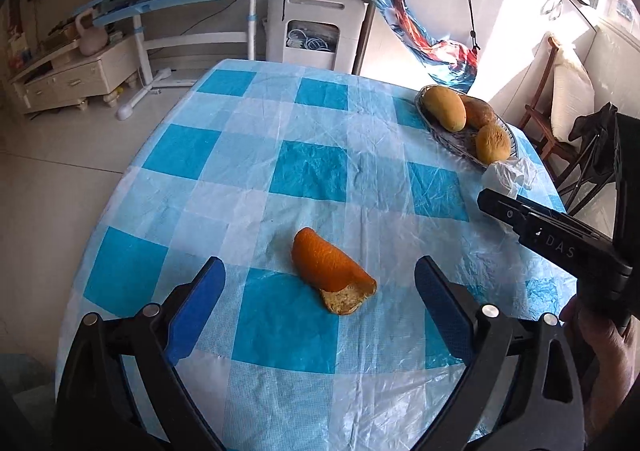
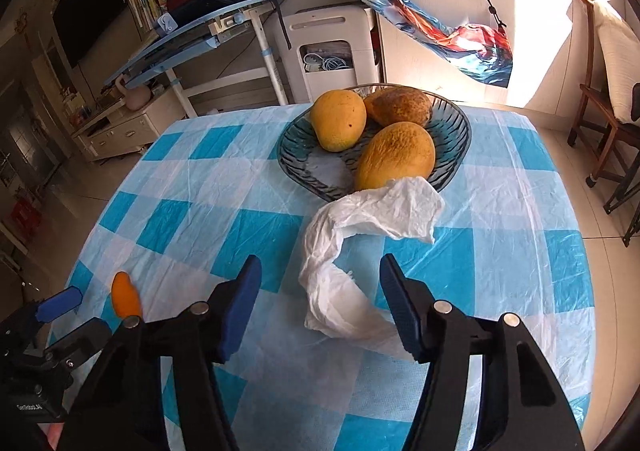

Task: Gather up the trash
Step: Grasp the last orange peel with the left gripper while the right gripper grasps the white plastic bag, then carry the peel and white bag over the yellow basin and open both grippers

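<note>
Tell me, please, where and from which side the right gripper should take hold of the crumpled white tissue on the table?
Probably the near, bunched end of the tissue, which already lies between the right gripper's open jaws. Come from above and close across that narrow band; the far end spreads wide against the glass bowl.

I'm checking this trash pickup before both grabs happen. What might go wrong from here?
1. The crumpled tissue leans on the glass bowl beside a mango; pulling it may nudge them.
2. The orange peel lies low on the plastic tablecloth; the left gripper jaws could pinch cloth or slip off the curve.
</note>
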A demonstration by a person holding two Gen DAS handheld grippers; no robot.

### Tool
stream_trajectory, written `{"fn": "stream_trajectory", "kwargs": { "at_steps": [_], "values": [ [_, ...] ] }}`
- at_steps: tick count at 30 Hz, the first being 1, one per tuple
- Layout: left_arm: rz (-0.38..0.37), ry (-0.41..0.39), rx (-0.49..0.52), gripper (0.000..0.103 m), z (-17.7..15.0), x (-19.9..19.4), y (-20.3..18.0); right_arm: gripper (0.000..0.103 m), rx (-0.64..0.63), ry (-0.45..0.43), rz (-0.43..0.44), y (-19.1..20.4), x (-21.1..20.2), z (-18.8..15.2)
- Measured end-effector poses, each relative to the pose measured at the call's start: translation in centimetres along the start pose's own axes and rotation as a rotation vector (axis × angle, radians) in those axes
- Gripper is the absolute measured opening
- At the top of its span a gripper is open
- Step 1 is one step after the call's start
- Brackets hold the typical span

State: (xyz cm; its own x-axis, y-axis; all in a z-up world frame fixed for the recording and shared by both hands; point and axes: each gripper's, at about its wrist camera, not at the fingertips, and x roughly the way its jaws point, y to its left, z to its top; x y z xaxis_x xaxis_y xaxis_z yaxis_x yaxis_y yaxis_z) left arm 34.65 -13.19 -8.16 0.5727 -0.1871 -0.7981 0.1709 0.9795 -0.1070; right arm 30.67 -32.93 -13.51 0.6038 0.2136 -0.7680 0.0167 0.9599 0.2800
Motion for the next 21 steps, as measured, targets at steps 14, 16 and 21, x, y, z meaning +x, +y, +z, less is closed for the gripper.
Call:
{"fn": "stream_trajectory", "kwargs": {
  "at_steps": [14,16,21],
  "values": [
    [-0.022,0.04,0.013,0.017,-2.7,-2.4,2.0,0.016,-0.023,0.048,0.179,3.1,-3.9,-3.2],
    [-0.019,0.029,0.007,0.017,-3.8,-4.1,2.7,0.016,-0.023,0.047,0.218,4.2,-5.4,-4.5],
    [-0.013,-0.002,-0.02,0.017,-7.1,-8.4,4.4,0.016,-0.05,0.051,0.299,7.9,-8.9,-8.5]
  ]
}}
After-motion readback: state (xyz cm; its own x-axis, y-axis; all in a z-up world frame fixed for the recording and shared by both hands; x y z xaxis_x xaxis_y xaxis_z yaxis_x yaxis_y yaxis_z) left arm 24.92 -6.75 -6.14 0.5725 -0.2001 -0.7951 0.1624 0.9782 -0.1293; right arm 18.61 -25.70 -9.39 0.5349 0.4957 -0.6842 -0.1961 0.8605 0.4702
